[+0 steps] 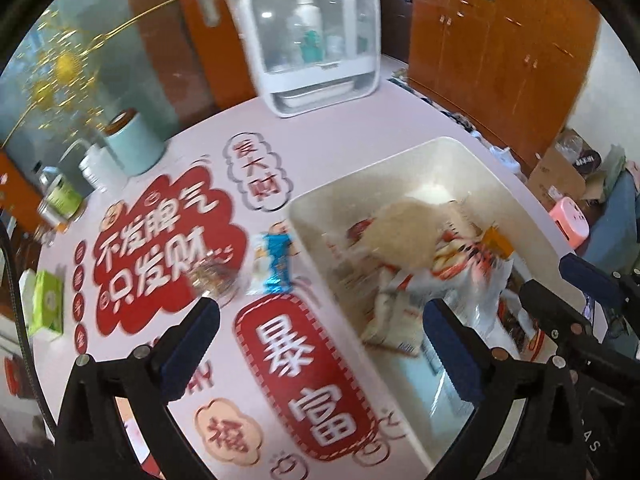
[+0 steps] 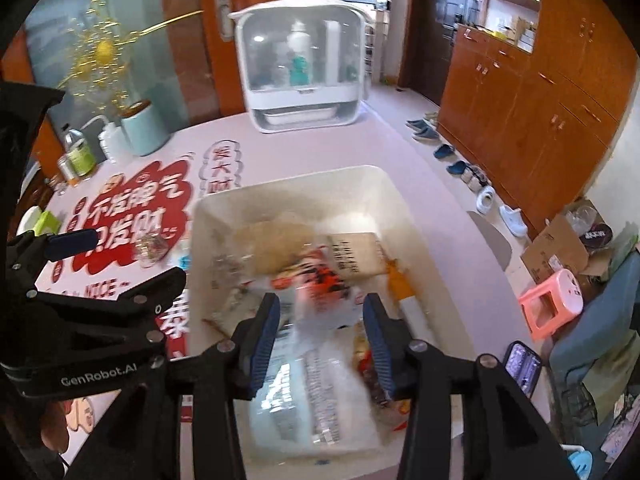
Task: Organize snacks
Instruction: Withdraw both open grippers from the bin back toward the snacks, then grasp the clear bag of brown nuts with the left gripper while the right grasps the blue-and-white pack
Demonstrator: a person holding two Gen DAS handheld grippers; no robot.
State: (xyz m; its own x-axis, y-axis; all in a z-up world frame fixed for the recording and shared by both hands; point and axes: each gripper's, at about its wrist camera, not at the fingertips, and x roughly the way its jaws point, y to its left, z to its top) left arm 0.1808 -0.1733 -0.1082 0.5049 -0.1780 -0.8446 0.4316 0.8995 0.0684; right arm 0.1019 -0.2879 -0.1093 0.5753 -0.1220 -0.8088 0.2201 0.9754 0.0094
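**Two claws over the bin, loose snacks still on the desk**

Blue pads of the left claw stand wide apart with nothing between them, straddling the near wall of the cream bin. The right claw hangs over the bin's inside, jaws narrower and parted, above a clear packet; no pad seems to press on it (blur makes that hard to call).

Risks, as I judge them: the left claw's right finger sits close to the bin wall and could knock or drag the bin; the two claws are near each other and could clash.

Outside the bin, a blue-wrapped snack lies just beside its wall, a brownish one next to it. Farther back stand a mint canister and a white cabinet, well clear.
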